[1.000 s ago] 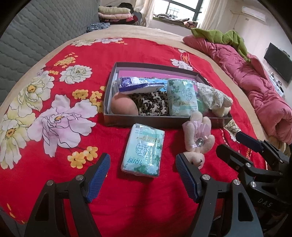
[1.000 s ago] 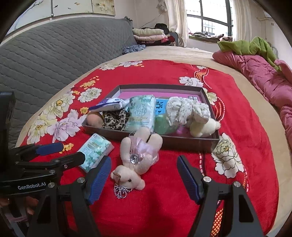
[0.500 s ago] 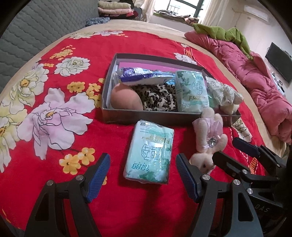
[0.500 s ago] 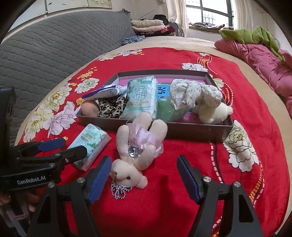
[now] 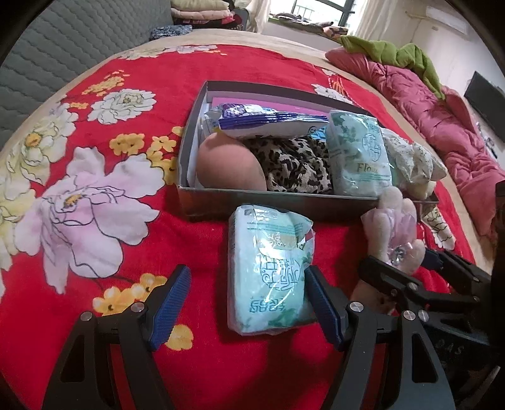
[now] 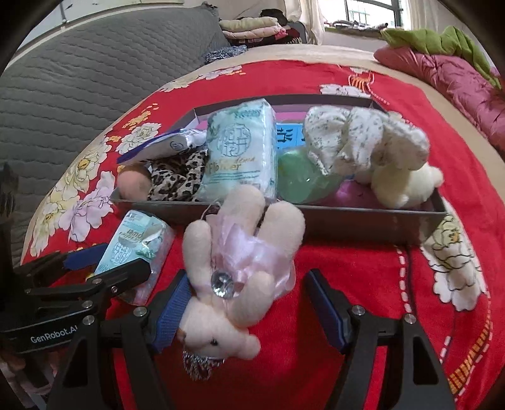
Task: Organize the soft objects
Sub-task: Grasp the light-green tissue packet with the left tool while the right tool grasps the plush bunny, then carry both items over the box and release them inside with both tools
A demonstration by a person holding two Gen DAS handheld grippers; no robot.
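On the red floral bedspread a pale green tissue pack [image 5: 271,271] lies in front of a dark grey box [image 5: 274,202]. My left gripper [image 5: 247,306] is open around its near end, with the pack close to the right finger. A pink plush bunny [image 6: 236,274] with a gem lies head toward me beside the pack. My right gripper [image 6: 249,310] straddles the bunny, its jaws closing. The left finger [image 6: 172,312] is at the bunny's head and the right finger stands apart. The box [image 6: 347,224] holds another tissue pack [image 6: 240,157], a white plush [image 6: 372,151], leopard cloth and a peach ball.
A grey quilted headboard [image 6: 79,72] runs along the left. A pink quilt [image 5: 442,104] with a green garment on it lies at the right edge of the bed. Folded clothes [image 6: 252,25] are stacked at the far end. My two grippers sit close side by side.
Both grippers have come down and forward toward the bedspread. The tissue pack now lies between the left fingers and the bunny between the right ones. The right jaws have narrowed slightly.
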